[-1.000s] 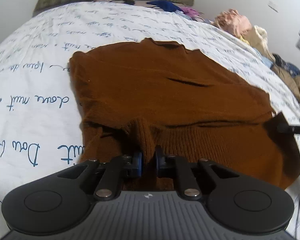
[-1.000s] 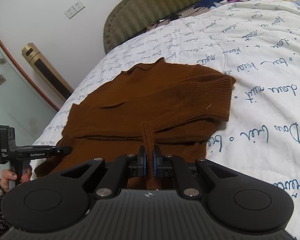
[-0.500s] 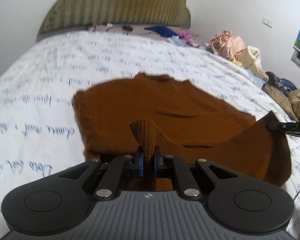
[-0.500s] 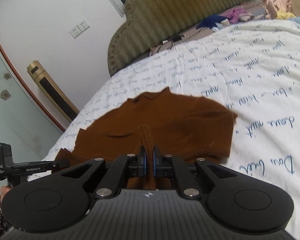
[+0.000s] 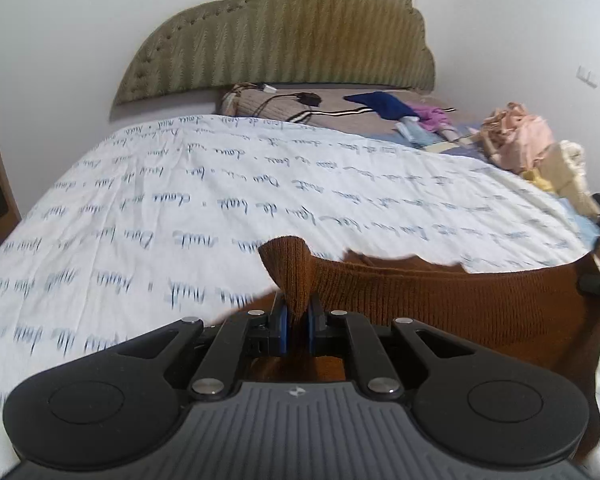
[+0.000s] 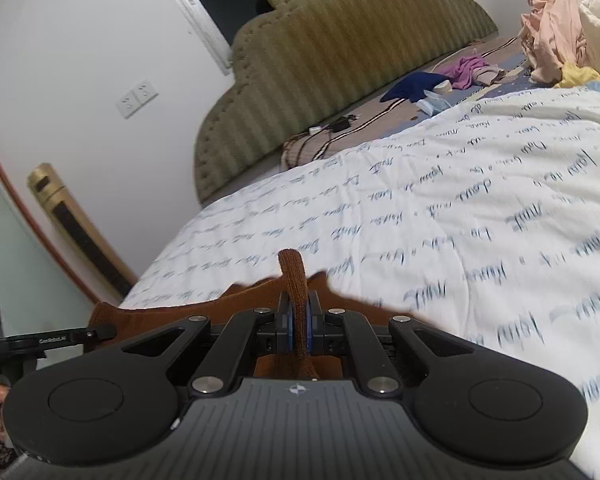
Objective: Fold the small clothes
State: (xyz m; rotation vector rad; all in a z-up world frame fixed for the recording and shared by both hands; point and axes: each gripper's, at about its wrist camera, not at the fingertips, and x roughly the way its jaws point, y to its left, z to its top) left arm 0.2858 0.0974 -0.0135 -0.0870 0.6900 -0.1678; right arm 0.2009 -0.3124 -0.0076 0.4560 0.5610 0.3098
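We hold the brown sweater (image 5: pixel 440 300) lifted over the bed's (image 5: pixel 180 208) near edge, left gripper (image 5: pixel 295 322) and right gripper (image 6: pixel 299 326) each pinching a corner of its hem; mid-fold, we judge, next carrying that hem toward the headboard (image 5: pixel 284 32) and laying it flat

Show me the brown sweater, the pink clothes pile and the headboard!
sweater (image 5: pixel 440 296), left wrist view, ribbed hem.
pink clothes pile (image 6: pixel 556 36), right wrist view, middle.
headboard (image 5: pixel 284 36), left wrist view, padded front.

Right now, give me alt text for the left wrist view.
The left gripper is shut on a ribbed edge of the brown sweater, lifted above the white script-printed bedspread. Beyond are a green headboard and a clothes pile.
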